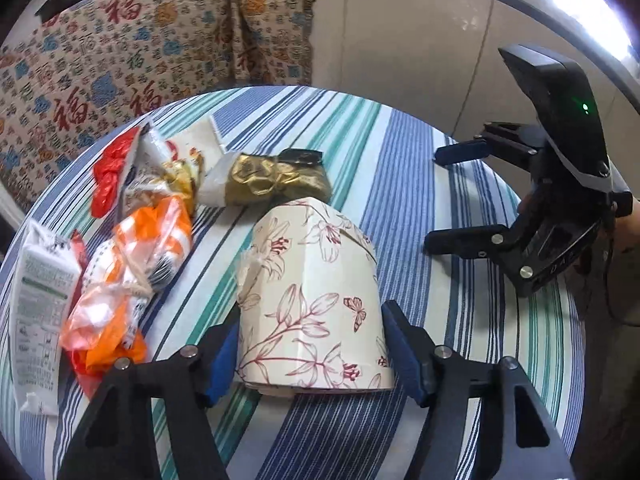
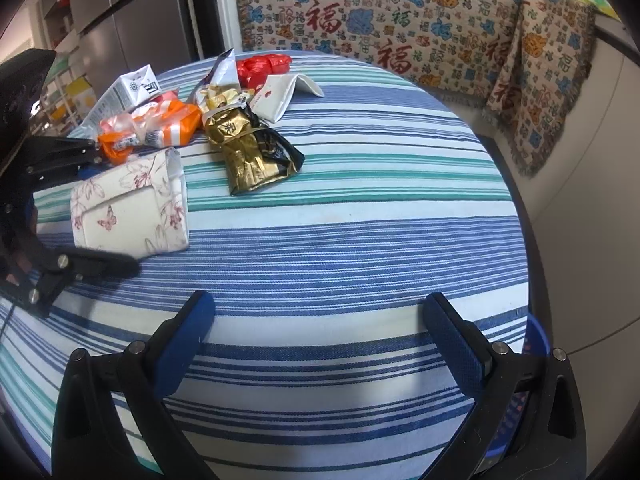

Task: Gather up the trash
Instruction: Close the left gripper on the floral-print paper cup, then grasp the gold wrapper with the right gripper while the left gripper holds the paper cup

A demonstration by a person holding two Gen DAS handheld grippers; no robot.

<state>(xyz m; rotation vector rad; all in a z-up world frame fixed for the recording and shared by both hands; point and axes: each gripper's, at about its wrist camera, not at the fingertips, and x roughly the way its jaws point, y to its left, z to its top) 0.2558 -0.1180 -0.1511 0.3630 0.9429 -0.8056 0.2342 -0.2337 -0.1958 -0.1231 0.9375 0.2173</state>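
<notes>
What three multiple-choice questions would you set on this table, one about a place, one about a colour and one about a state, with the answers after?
1. Where is the floral roll?
A. on the floor
B. between the left gripper's fingers
C. on the patterned cover

2. What colour is the crumpled wrapper just beyond the roll?
A. gold
B. purple
C. pink

3. How is the right gripper?
A. shut on a carton
B. shut on the red wrapper
C. open, holding nothing

Answers: B, a blue pad sits at each side of the roll; A, its foil shines gold; C, only striped cloth shows between its fingers.
</notes>
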